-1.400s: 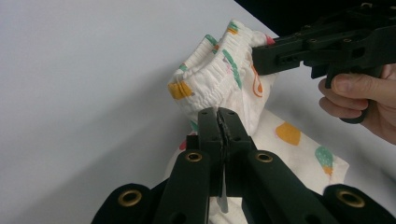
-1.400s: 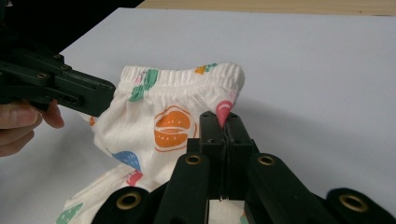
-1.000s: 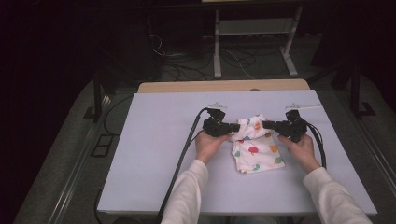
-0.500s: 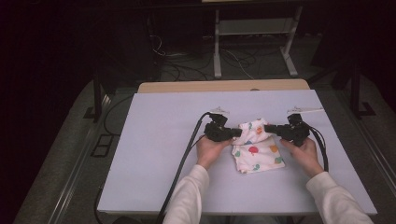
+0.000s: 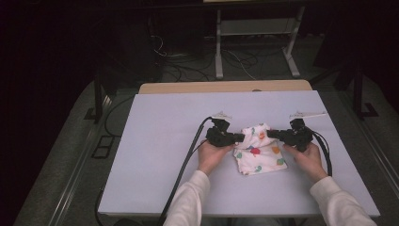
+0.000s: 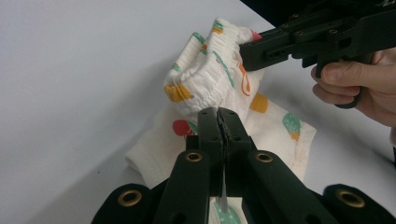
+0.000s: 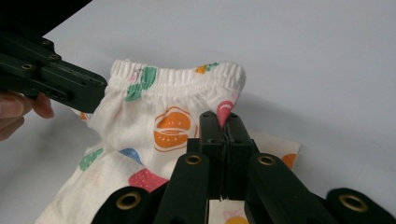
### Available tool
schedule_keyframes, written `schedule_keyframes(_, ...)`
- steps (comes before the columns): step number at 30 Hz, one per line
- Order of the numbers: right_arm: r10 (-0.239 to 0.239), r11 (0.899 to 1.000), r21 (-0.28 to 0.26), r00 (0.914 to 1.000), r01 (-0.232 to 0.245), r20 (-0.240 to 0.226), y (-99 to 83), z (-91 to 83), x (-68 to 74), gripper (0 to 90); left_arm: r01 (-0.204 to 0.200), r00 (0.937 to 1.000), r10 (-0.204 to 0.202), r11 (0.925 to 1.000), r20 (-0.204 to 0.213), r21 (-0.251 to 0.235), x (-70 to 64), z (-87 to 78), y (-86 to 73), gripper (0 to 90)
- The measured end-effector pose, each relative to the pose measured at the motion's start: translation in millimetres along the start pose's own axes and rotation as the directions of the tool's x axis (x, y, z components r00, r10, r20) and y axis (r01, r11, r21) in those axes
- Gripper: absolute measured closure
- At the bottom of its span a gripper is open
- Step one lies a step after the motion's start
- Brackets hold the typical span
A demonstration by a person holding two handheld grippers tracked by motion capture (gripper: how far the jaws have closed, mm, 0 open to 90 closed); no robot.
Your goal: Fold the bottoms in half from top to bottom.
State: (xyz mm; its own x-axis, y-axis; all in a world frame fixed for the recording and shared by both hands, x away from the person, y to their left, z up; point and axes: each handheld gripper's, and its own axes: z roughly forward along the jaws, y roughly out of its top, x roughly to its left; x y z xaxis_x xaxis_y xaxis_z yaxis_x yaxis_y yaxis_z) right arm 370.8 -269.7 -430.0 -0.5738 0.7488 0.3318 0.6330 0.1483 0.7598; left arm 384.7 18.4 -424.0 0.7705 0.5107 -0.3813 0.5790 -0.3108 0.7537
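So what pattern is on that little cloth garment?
White garment printed with small orange, red and green shapes; clearest in the right gripper view.

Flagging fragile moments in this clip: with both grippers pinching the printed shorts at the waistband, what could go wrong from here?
1. The left gripper and right gripper each pinch only a thin fold of the printed shorts; a pull apart could slip the fabric out of one.
2. The elastic waistband is bunched between them, so it may spring back and lose its shape on release.
3. The lower part still lies on the table; lifting unevenly could drag or twist it.
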Motion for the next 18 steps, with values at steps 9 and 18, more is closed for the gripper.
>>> schedule_keyframes(9, -0.011, 1.000, 0.012, 0.9999, 0.011, 0.011, -7.7, -5.7, 2.7, 87.0, -0.033, 0.9992, 0.033, 0.9995, 0.022, 0.001, -7.2, -1.5, -3.2, 88.5)
schedule_keyframes(18, -0.024, 0.999, 0.030, 0.9995, 0.023, 0.022, -11.2, -7.0, 4.9, 86.6, -0.044, 0.9984, 0.044, 0.9990, 0.035, 0.009, -9.3, 0.7, -10.5, 88.5)
